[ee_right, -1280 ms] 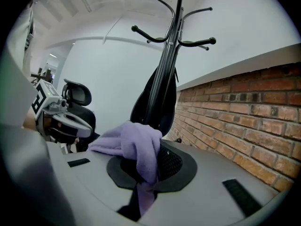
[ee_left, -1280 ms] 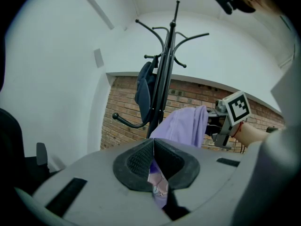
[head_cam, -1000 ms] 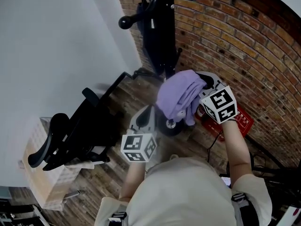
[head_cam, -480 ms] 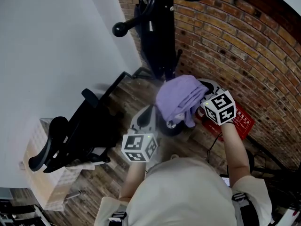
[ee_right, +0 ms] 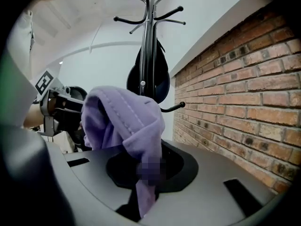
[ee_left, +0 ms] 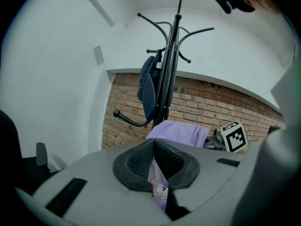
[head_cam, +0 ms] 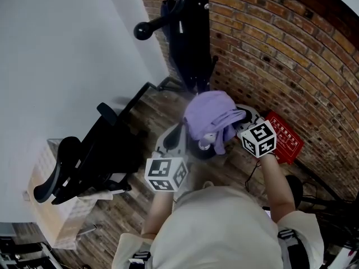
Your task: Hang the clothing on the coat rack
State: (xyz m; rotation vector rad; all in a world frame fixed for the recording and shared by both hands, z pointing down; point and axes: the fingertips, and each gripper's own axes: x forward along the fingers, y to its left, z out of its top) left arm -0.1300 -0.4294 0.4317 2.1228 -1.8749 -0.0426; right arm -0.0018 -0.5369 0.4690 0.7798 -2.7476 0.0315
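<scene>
Purple garment (head_cam: 210, 116) bunched in air between both claws, near foot of coat rack (ee_left: 171, 69), not yet on hook. Left claw (ee_left: 155, 171) pinching fabric edge. Right claw (ee_right: 146, 168) jaws opening, cloth between them. Dark item (ee_left: 148, 86), perhaps bag, already on rack. Lift and hooking left.

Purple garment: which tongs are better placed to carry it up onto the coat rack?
Probably left. The left tongs are shut on the purple garment with the coat rack straight ahead; the right tongs are opening, with cloth between them.
</scene>
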